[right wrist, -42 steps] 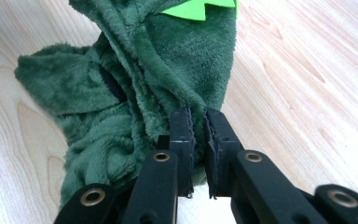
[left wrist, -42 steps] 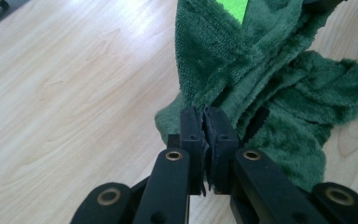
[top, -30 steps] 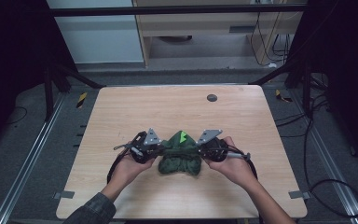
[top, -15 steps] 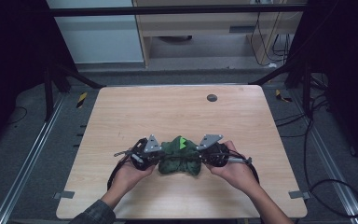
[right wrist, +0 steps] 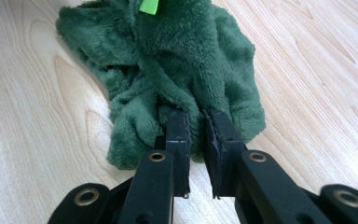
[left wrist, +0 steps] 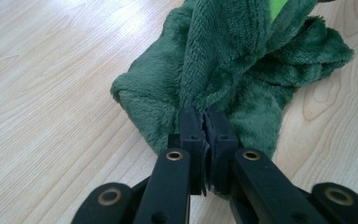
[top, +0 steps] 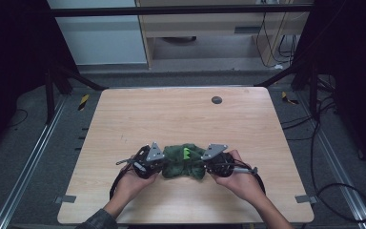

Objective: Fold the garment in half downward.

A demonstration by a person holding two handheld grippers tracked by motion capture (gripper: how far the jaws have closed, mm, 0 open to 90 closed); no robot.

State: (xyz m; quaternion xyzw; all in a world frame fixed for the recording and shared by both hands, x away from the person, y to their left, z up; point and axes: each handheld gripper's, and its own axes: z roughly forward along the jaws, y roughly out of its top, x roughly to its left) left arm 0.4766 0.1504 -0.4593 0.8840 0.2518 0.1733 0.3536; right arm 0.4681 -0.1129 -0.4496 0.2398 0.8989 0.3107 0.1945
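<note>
A dark green plush cloth (top: pixel 181 164) with a bright green tag (top: pixel 187 153) lies bunched on the wooden table (top: pixel 171 114) near its front edge. My left gripper (top: pixel 164 164) is at the cloth's left end. In the left gripper view its jaws (left wrist: pixel 206 126) are pressed together on a fold of the cloth (left wrist: pixel 223 60). My right gripper (top: pixel 204 164) is at the right end. In the right gripper view the jaws (right wrist: pixel 196 126) pinch a ridge of the cloth (right wrist: pixel 182 56) at their tips, with a narrow gap behind. A hand holds each gripper.
A small dark round mark (top: pixel 216 99) sits near the table's far edge. Grey tape tabs (top: pixel 65 198) mark the front corners. Cables (top: pixel 116 183) loop from each gripper over the front of the table. Metal rails and a dark floor surround the table.
The cloth stood a little higher and farther back between the grippers; now it sits lower and flatter, slightly nearer the front edge. Both grippers kept their hold.
</note>
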